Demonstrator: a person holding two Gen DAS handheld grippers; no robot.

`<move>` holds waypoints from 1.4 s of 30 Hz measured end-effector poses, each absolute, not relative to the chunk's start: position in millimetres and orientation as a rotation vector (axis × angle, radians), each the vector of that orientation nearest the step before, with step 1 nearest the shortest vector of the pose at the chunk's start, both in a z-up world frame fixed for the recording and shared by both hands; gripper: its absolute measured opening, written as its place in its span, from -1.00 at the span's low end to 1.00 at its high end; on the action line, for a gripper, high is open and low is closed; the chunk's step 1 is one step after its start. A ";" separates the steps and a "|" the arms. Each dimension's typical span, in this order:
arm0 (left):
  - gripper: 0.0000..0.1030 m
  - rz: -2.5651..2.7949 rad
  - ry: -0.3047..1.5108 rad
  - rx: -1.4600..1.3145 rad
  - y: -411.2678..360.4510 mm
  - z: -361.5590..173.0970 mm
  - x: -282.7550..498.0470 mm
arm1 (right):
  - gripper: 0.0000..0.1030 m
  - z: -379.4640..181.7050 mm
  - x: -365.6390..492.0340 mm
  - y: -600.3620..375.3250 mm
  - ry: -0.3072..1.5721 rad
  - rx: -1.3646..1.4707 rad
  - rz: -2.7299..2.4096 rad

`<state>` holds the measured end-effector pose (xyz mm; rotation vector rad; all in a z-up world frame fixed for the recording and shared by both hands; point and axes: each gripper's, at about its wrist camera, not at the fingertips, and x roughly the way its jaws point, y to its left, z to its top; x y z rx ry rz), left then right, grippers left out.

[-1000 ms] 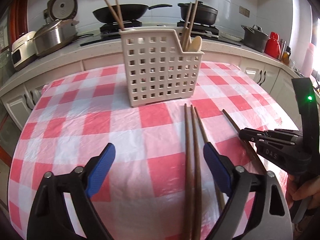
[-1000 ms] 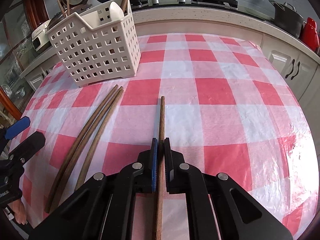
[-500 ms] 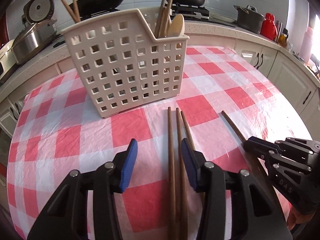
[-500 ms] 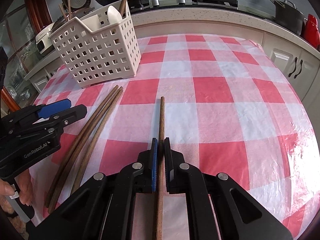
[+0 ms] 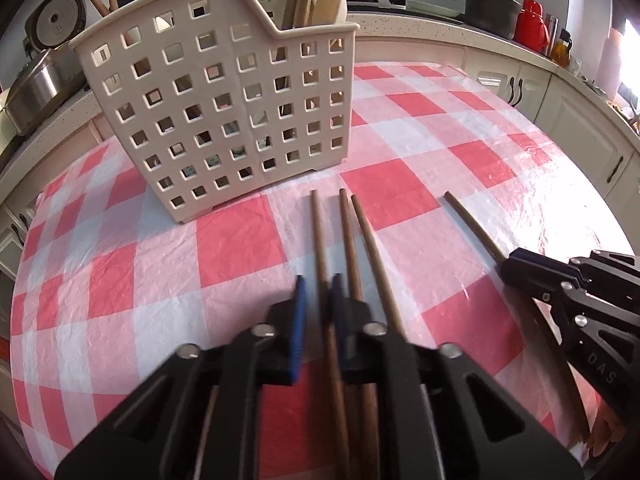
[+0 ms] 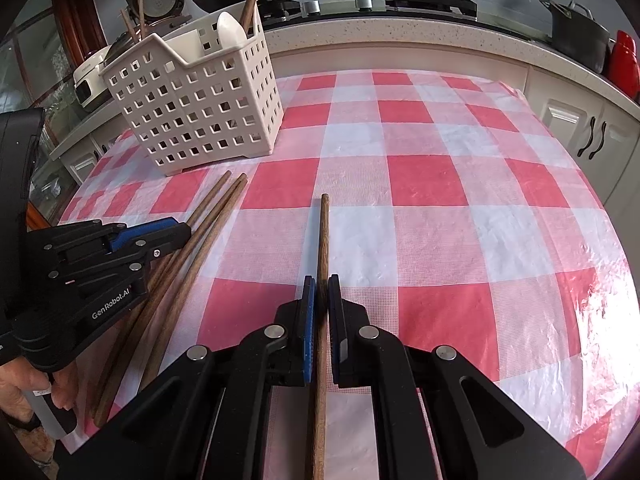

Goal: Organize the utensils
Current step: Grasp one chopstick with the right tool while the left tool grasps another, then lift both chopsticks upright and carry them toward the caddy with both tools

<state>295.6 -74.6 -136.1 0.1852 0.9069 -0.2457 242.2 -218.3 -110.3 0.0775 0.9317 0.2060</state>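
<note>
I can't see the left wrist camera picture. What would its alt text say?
The left gripper is shut on one wooden chopstick lying on a red-and-white checked tablecloth, with two more chopsticks just beside it. A perforated cream utensil basket stands behind, and the right gripper grips a fourth chopstick.

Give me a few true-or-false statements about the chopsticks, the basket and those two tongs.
1. The right tongs are shut on a single chopstick. True.
2. The left tongs hang wide open, gripping nothing. False: they have just closed around the leftmost chopstick of a group of three.
3. The white basket is empty. False: chopsticks and a pale spoon stand in it.
4. The tablecloth is red-and-white checked. True.
5. The basket lies tipped on its side. False: it stands upright.
</note>
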 end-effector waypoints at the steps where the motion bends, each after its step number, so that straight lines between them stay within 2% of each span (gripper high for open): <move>1: -0.87 -0.245 0.903 0.193 -76.0 -135.6 294.3 | -0.88 -110.5 242.0 -218.3 0.932 0.077 0.207; 12: -0.88 -0.243 0.862 0.071 -45.3 -125.6 271.6 | -0.89 -104.2 238.8 -218.0 0.903 0.097 0.205; 27: -0.88 -0.192 0.669 0.007 -5.4 -71.1 212.5 | -0.89 -57.3 215.6 -202.7 0.739 0.094 0.227; 42: -0.88 -0.170 0.560 -0.032 17.3 -40.8 180.8 | -0.89 -14.2 188.0 -186.2 0.596 0.068 0.273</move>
